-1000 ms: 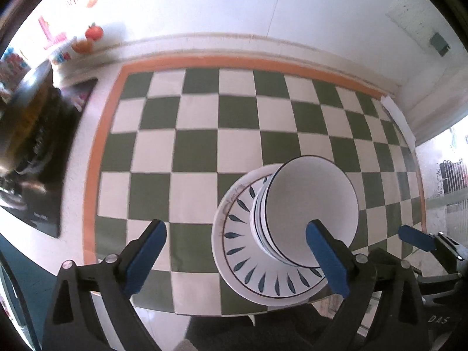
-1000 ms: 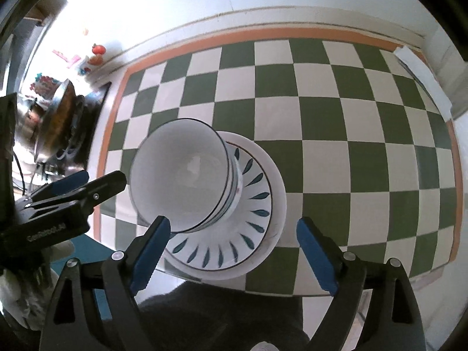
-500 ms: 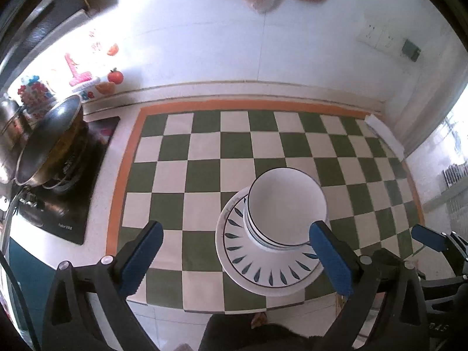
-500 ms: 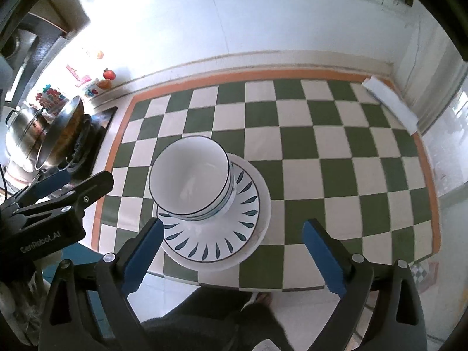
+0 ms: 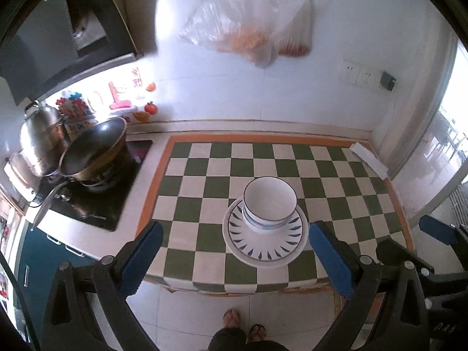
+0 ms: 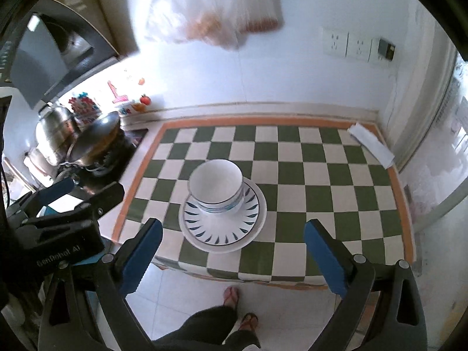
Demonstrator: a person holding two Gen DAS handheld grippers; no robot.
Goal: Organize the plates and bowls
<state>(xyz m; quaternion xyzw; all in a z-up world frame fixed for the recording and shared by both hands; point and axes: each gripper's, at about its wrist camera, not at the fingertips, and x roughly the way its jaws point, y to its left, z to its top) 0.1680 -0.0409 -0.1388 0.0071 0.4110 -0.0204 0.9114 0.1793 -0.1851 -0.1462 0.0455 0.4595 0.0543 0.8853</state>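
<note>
On the far left a wok point(image 5: 93, 149) sat on the stove point(image 5: 96, 199). The left gripper point(image 5: 234, 259) hung above the counter's point(image 5: 345, 181) near edge, jaws released and empty. The bowl point(image 5: 269, 201), stacked on the plate point(image 5: 264, 239), lay ahead and below, between both grippers, touching neither. The right gripper point(image 6: 232, 256), jaws having just spread wide and empty, pointed steeply down beside it, about equally near.

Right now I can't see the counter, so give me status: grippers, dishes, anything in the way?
Left gripper open, empty. Right gripper open, empty. Bowls stacked on plates, nothing in the way.
</note>
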